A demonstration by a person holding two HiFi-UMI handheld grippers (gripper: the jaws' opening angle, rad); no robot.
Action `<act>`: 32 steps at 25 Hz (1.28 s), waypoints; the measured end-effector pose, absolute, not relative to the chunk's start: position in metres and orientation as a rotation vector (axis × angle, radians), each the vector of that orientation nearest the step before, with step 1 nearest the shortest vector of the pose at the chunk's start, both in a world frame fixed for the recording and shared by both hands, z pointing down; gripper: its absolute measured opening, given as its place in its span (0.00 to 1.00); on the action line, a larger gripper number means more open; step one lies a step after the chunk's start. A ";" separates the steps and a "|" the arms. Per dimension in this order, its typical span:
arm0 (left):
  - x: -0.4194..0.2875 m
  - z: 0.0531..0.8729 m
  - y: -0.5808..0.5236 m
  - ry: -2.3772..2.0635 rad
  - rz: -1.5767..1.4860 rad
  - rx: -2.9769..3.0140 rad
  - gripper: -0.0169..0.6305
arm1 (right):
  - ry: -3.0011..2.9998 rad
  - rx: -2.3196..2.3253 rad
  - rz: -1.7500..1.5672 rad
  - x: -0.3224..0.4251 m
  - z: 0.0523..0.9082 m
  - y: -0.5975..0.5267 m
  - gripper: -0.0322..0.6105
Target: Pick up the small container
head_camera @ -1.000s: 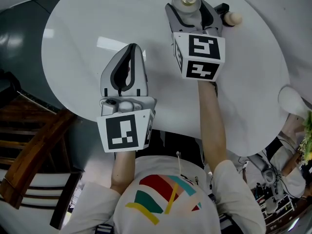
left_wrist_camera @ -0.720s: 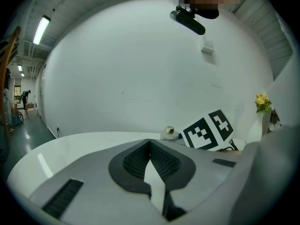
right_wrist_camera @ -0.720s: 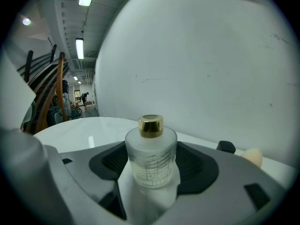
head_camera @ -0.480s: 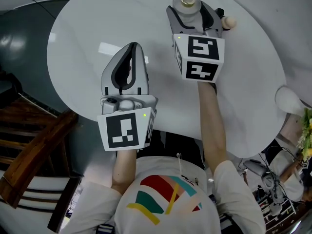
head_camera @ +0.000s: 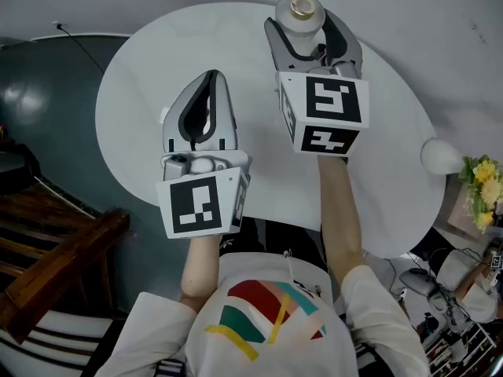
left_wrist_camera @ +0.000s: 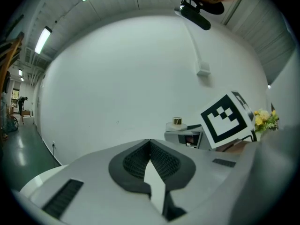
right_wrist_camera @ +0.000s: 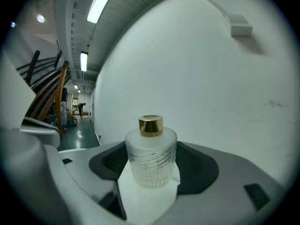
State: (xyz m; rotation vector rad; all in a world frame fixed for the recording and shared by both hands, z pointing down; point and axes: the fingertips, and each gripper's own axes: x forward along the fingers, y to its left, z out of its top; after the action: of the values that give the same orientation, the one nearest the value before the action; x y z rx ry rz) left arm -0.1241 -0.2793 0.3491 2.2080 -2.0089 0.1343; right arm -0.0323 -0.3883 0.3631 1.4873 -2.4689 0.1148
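Note:
The small container (head_camera: pixel 301 12) is a frosted round bottle with a gold cap. It sits upright between the pads of my right gripper (head_camera: pixel 304 25), which is shut on it and holds it above the far side of the round white table (head_camera: pixel 149 93). In the right gripper view the container (right_wrist_camera: pixel 151 151) fills the gap of the right gripper (right_wrist_camera: pixel 152 171). My left gripper (head_camera: pixel 211 77) hangs over the table's near left part, shut, with nothing in it. In the left gripper view the left gripper (left_wrist_camera: pixel 150 142) shows closed pads, and the container (left_wrist_camera: pixel 177 121) appears beyond, to the right.
A white rounded object (head_camera: pixel 440 157) and yellow flowers (head_camera: pixel 481 187) stand past the table's right edge. Dark wooden furniture (head_camera: pixel 55 258) is on the floor at the left. Cables and gear (head_camera: pixel 452 305) lie at the lower right.
The right gripper has risen with the container, so the table looks smaller and farther below. The small pale ball beside the right gripper is no longer visible. The left gripper stayed shut and rose slightly.

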 end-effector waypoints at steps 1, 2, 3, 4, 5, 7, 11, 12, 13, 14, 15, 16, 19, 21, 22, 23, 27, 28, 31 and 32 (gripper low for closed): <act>-0.123 0.340 -0.280 -2.012 0.123 2.222 0.05 | -2.482 1.501 0.100 -0.030 0.347 -0.385 0.56; -0.122 0.330 -0.281 -2.014 0.108 2.235 0.05 | -2.494 1.513 0.085 -0.028 0.332 -0.380 0.56; -0.120 0.321 -0.281 -2.014 0.091 2.246 0.05 | -2.504 1.523 0.069 -0.025 0.317 -0.374 0.56; -0.118 0.312 -0.281 -2.014 0.076 2.259 0.05 | -2.513 1.533 0.052 -0.023 0.304 -0.368 0.56; -0.116 0.304 -0.281 -2.015 0.063 2.272 0.05 | -2.522 1.542 0.037 -0.020 0.290 -0.361 0.56; -0.112 0.285 -0.278 -2.014 0.032 2.300 0.05 | -2.542 1.562 0.011 -0.014 0.265 -0.346 0.56; -0.102 0.258 -0.261 -1.986 0.004 2.376 0.05 | -2.568 1.614 -0.066 -0.005 0.228 -0.305 0.56; -0.099 0.255 -0.256 -1.981 0.007 2.398 0.05 | -2.574 1.624 -0.082 -0.003 0.221 -0.294 0.56; -0.098 0.251 -0.250 -1.975 -0.003 2.414 0.05 | -2.582 1.631 -0.093 -0.001 0.216 -0.281 0.56; -0.096 0.245 -0.243 -1.969 -0.025 2.422 0.05 | -2.592 1.633 -0.101 0.000 0.211 -0.269 0.56; -0.094 0.239 -0.237 -1.964 -0.050 2.429 0.05 | -2.601 1.632 -0.110 0.002 0.208 -0.257 0.56; -0.092 0.232 -0.230 -1.962 -0.071 2.441 0.05 | -2.608 1.633 -0.118 0.005 0.206 -0.245 0.56; -0.083 0.212 -0.211 -1.994 -0.078 2.507 0.05 | -2.628 1.668 -0.151 0.014 0.201 -0.217 0.56; -0.078 0.203 -0.199 -2.001 -0.077 2.543 0.05 | -2.619 1.692 -0.170 0.020 0.203 -0.201 0.56; -0.076 0.199 -0.193 -1.985 -0.091 2.559 0.05 | -2.610 1.698 -0.168 0.023 0.206 -0.194 0.56; -0.074 0.195 -0.187 -1.964 -0.110 2.577 0.05 | -2.599 1.699 -0.160 0.025 0.209 -0.188 0.56; -0.074 0.187 -0.168 -1.960 -0.124 2.640 0.05 | -2.548 1.705 -0.123 0.036 0.219 -0.168 0.56; -0.073 0.187 -0.166 -1.962 -0.118 2.650 0.05 | -2.541 1.717 -0.119 0.039 0.220 -0.165 0.56; -0.067 0.187 -0.165 -1.939 -0.130 2.667 0.05 | -2.522 1.751 -0.117 0.048 0.221 -0.160 0.56; -0.064 0.186 -0.164 -1.932 -0.137 2.674 0.05 | -2.517 1.757 -0.118 0.051 0.221 -0.159 0.56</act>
State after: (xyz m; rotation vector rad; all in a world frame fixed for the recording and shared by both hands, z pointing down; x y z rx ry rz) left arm -0.0636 -0.1643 0.1858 2.6736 -1.9316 -0.1365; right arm 0.0509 -0.1593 0.2211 1.7569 -2.5171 -0.1181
